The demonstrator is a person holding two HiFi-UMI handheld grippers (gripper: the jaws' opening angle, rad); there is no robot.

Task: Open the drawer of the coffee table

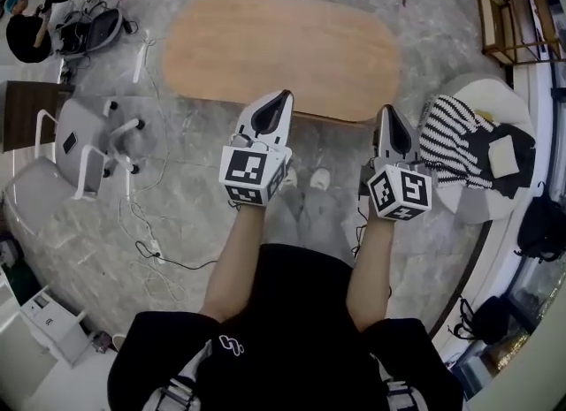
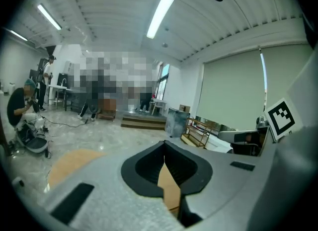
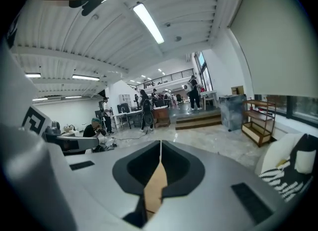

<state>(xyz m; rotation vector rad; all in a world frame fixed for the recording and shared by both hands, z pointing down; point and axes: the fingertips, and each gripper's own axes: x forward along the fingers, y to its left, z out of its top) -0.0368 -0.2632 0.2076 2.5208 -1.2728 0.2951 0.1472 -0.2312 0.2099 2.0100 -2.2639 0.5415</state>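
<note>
Open marble floor runs along the near edge of the oval tabletop, whose surface lies bare. A grey chair and trailing cables crowd the near left. A round seat piled with a striped cushion hems in the right.

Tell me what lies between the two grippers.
In the head view, the table's near edge, bare grey floor and the person's white shoes lie between the left gripper and the right gripper.
</note>
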